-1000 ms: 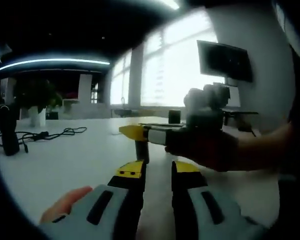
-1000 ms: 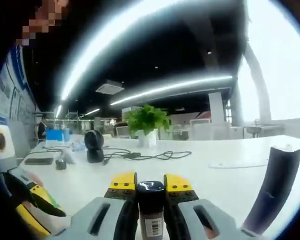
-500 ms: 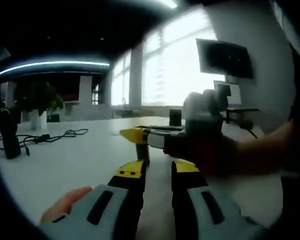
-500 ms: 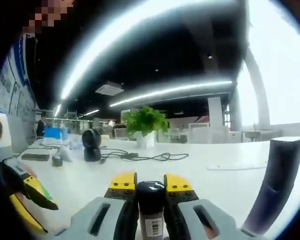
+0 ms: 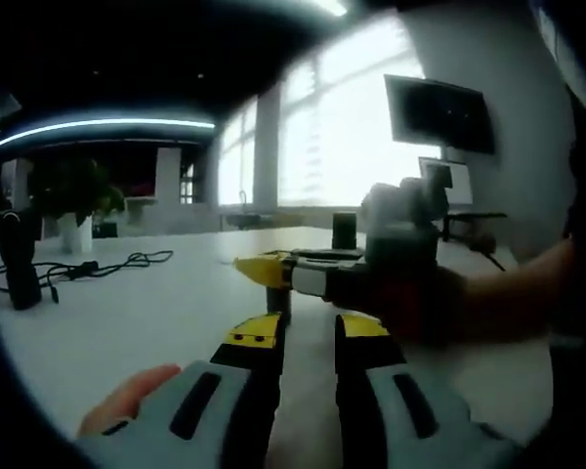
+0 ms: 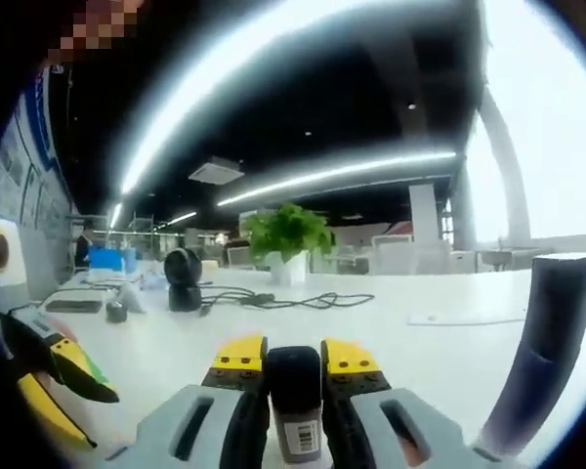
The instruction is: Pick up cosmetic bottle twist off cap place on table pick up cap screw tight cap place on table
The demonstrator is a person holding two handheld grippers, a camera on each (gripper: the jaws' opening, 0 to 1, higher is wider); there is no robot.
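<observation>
In the right gripper view, the bottle (image 6: 295, 401) is held upright between the right tool's (image 6: 294, 363) jaws, over the worktop (image 6: 449, 342). Far behind, a plant (image 6: 286, 236) stands with a cable (image 6: 273, 299) before it. The left tool (image 6: 54, 369) is seen at near left.

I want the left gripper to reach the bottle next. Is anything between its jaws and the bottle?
Nothing visible stands between them. In the left gripper view the left gripper is open, and the bottle stands just past its tips, held from the side by the right gripper. Only bare table lies around it.
</observation>
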